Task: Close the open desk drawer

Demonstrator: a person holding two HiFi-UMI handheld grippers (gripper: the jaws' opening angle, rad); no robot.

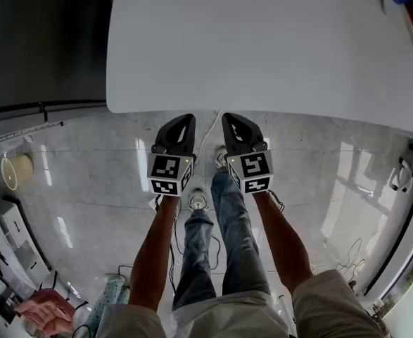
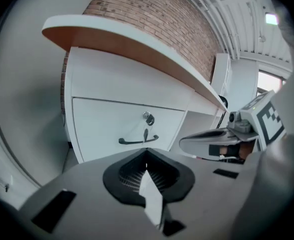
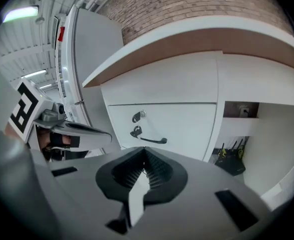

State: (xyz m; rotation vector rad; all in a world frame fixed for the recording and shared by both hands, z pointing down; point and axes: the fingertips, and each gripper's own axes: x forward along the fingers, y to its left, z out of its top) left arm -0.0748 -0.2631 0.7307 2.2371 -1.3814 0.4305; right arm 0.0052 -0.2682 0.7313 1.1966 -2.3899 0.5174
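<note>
The white desk (image 1: 262, 41) fills the top of the head view. Under its top sits the white drawer front (image 2: 111, 124), with a black bar handle (image 2: 138, 140) and a lock (image 2: 148, 118). In the right gripper view the same drawer front (image 3: 187, 126) shows its handle (image 3: 152, 139). I cannot tell how far the drawer stands out. My left gripper (image 1: 186, 119) and right gripper (image 1: 229, 117) hang side by side just short of the desk edge, both pointing at the drawer and clear of it. The left gripper (image 2: 147, 153) is shut and empty, and so is the right gripper (image 3: 145, 153).
A brick wall (image 2: 152, 19) rises behind the desk. Black antennas of a small device (image 3: 232, 161) stand in the open bay right of the drawer. A tall white cabinet (image 3: 86, 59) stands to the left. Cables (image 1: 206, 136) lie on the glossy tile floor (image 1: 93, 174).
</note>
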